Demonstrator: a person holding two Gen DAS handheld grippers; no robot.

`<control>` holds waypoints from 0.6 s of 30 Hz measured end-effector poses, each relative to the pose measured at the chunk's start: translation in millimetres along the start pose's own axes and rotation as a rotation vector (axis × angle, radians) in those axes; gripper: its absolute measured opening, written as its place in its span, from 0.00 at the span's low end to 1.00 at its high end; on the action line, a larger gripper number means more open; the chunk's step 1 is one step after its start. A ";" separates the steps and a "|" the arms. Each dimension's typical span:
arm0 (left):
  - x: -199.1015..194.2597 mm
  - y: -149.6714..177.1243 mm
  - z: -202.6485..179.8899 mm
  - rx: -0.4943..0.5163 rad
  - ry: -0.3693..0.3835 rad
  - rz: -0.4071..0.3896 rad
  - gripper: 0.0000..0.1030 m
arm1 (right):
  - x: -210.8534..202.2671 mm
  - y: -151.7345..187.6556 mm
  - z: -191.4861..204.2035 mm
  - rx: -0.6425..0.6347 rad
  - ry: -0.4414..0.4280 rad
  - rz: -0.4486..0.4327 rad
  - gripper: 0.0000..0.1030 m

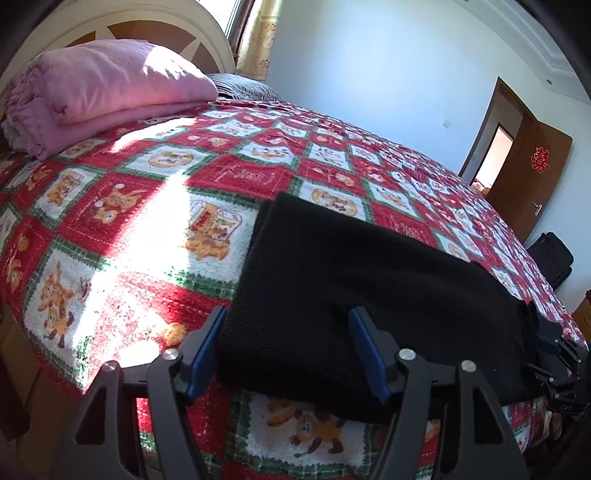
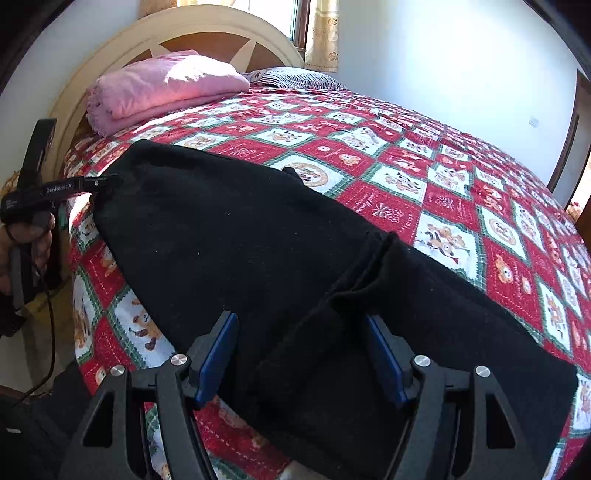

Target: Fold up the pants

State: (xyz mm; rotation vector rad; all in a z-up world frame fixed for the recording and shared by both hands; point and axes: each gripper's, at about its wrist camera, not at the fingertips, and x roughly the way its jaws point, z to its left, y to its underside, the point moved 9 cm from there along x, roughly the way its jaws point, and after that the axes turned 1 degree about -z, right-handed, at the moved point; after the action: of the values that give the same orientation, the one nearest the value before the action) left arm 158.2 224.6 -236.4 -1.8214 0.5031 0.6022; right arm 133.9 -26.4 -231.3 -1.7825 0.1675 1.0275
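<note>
Black pants (image 1: 369, 295) lie flat on the bed's patterned red, white and green blanket (image 1: 129, 229), near its front edge. My left gripper (image 1: 288, 350) is open, its blue-padded fingers spread around the near left end of the pants. My right gripper (image 2: 303, 354) is open over the near edge of the pants (image 2: 240, 240), where a fold ridge runs between its fingers. The right gripper also shows at the far right in the left wrist view (image 1: 554, 354), and the left gripper shows at the left in the right wrist view (image 2: 55, 192).
A folded pink blanket (image 1: 96, 96) lies by the curved headboard (image 2: 207, 29). A striped pillow (image 2: 291, 77) sits beside it. An open brown door (image 1: 532, 177) and a dark bag (image 1: 552, 258) are on the far right. A cable (image 2: 51, 332) hangs at the bed's left side.
</note>
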 end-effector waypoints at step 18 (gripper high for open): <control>-1.2 2.4 -10.3 0.057 -0.042 -0.035 0.66 | -4.7 13.2 11.1 -0.049 0.041 -0.011 0.70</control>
State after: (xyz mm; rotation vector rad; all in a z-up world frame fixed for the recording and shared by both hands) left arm 157.5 214.1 -234.6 -1.7561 0.4548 0.5953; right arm 117.5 -25.0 -238.4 -1.8481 0.1594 0.9954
